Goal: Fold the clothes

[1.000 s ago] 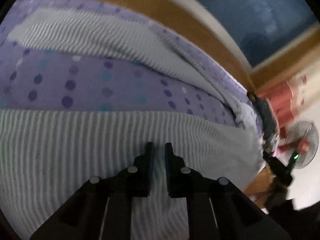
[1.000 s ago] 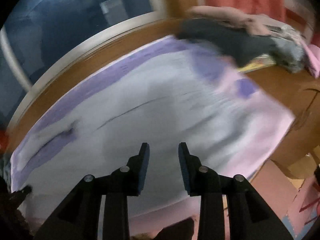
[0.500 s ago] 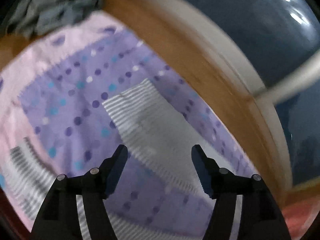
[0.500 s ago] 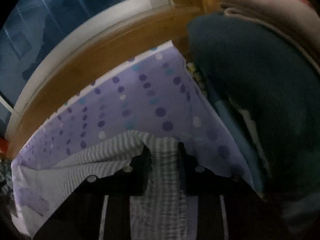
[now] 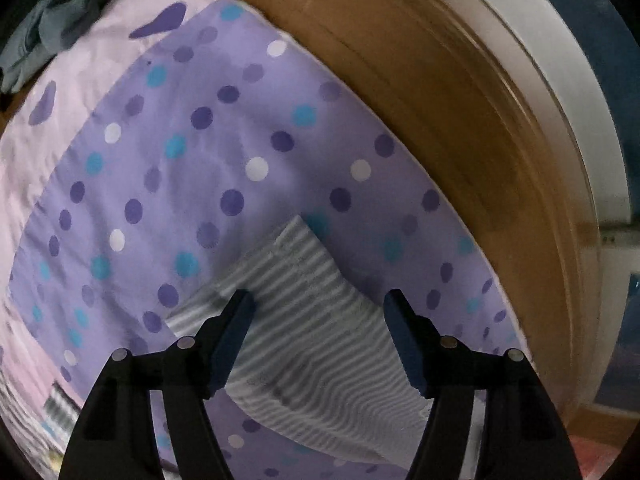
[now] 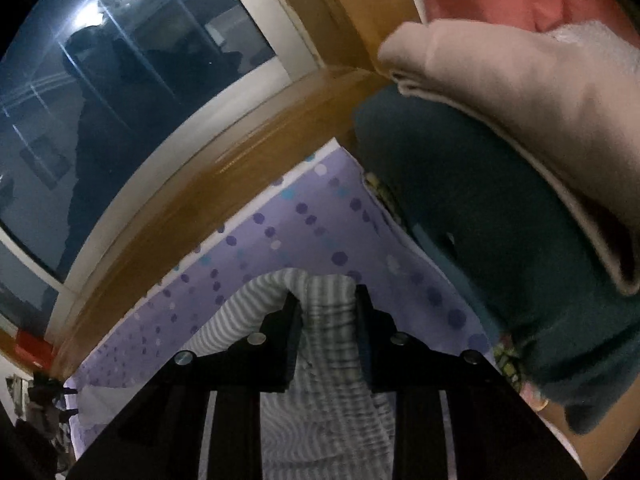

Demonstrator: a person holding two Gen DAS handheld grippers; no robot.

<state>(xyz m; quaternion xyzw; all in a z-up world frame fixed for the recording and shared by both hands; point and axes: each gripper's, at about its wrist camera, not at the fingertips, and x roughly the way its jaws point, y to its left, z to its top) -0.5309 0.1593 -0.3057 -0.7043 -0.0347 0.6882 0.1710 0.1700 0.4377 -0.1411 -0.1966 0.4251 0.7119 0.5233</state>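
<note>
A grey-and-white striped garment [image 5: 320, 360] lies on a purple dotted sheet [image 5: 200, 160]. In the left wrist view one squared end of it points up the bed. My left gripper [image 5: 320, 308] is open just above that end, one finger on each side, and nothing is pinched. In the right wrist view my right gripper [image 6: 326, 300] is shut on a bunched fold of the striped garment [image 6: 320, 380]. The rest of the garment trails back under the fingers over the dotted sheet [image 6: 312, 220].
A wooden bed frame [image 5: 440, 100] and a dark window [image 6: 120, 100] border the sheet. A stack of folded clothes, dark teal [image 6: 500, 240] under beige [image 6: 520, 80], sits close on the right of my right gripper. A grey-green cloth heap [image 5: 52, 20] lies at the far left corner.
My left gripper opened wide, rolled and dropped toward the garment's squared end. My right gripper closed on a fold of the striped fabric and moved toward the folded stack.
</note>
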